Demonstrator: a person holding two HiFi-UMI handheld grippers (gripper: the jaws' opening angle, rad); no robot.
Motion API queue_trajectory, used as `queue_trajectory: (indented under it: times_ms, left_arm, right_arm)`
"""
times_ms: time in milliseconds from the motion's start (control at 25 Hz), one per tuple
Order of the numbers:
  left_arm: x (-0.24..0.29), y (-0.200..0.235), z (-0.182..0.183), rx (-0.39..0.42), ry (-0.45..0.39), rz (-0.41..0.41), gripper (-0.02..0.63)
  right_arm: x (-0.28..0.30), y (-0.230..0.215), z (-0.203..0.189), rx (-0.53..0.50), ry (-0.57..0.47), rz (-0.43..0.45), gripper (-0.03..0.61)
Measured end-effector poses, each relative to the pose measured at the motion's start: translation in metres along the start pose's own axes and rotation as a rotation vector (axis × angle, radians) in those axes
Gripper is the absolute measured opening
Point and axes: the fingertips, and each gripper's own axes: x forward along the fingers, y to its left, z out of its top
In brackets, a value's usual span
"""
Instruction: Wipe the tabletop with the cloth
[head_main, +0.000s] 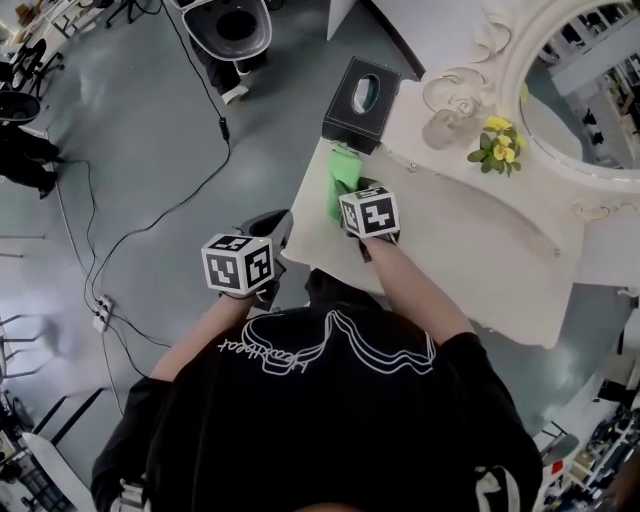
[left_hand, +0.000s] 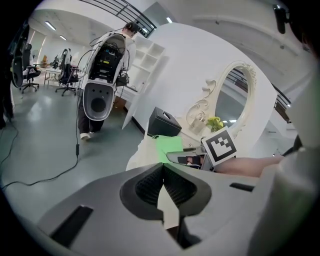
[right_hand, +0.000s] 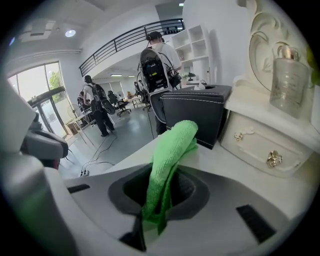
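The green cloth (head_main: 345, 172) lies bunched on the left end of the white tabletop (head_main: 470, 250), just in front of a black tissue box (head_main: 362, 100). My right gripper (head_main: 352, 197) is shut on the cloth (right_hand: 169, 155), whose free end humps up ahead of the jaws toward the tissue box (right_hand: 192, 112). My left gripper (head_main: 274, 228) hangs off the table's left edge, over the floor. In its own view the left gripper (left_hand: 162, 169) is shut with nothing in it, and the cloth (left_hand: 170, 146) shows beyond.
Behind the tabletop stands a raised drawer ledge (right_hand: 260, 135) with a glass bottle (head_main: 442, 128), yellow flowers (head_main: 497, 140) and an ornate oval mirror (head_main: 590, 80). Cables (head_main: 150, 220) trail over the grey floor at left. A person with a backpack rig (left_hand: 107, 55) stands nearby.
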Motion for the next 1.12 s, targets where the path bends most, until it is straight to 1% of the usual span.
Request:
queue_trajectory:
  times_ms: [200, 440, 680, 1120]
  left_arm:
    - [-0.002, -0.008, -0.006, 0.007, 0.007, -0.023, 0.003]
    - [-0.003, -0.013, -0.010, 0.028, 0.008, -0.039, 0.003]
    - [0.000, -0.022, -0.014, 0.023, 0.028, -0.072, 0.003]
    - [0.016, -0.053, -0.015, 0.059, 0.061, -0.130, 0.003]
  right_arm:
    - [-0.009, -0.009, -0.005, -0.006, 0.004, -0.031, 0.066]
    - [-0.020, -0.018, -0.013, 0.025, -0.009, -0.050, 0.066]
    - [-0.032, -0.028, -0.025, 0.057, 0.000, -0.062, 0.064]
    - [-0.059, -0.057, -0.049, 0.095, 0.013, -0.082, 0.064]
